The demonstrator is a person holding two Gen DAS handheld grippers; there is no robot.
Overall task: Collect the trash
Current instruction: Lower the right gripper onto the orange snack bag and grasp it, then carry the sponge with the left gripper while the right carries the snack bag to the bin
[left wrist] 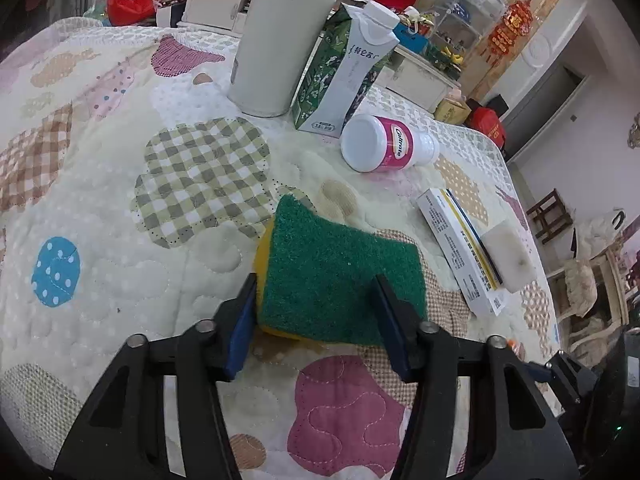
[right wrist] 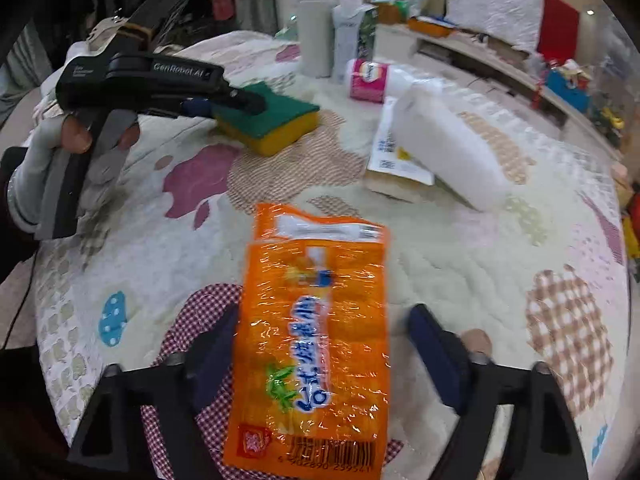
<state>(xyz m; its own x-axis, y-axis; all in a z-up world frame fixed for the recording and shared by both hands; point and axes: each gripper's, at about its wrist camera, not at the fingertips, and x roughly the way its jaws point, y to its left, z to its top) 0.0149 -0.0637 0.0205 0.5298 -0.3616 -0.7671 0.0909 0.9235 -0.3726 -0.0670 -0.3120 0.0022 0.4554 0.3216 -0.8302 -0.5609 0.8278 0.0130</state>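
While both units sat over the quilted patchwork tablecloth point(left wrist: 100, 200), the left gripper point(left wrist: 316, 312) was clamped on a green-topped yellow scouring sponge point(left wrist: 340, 276), pads against both its sides. Right gripper point(right wrist: 320, 344) stood w/ fingers apart, straddling a flat orange plastic snack wrapper point(right wrist: 316, 320); left pad close to its edge, right pad clear; contact not confirmed. Ahead of left gripper: white pill bottle w/ pink label point(left wrist: 384, 144) on its side, green-white milk carton point(left wrist: 344, 76) and grey cylindrical flask point(left wrist: 280, 40) upright. To its right: white-blue cardboard box point(left wrist: 460, 252) w/ a white foam block point(left wrist: 508, 256) on top.
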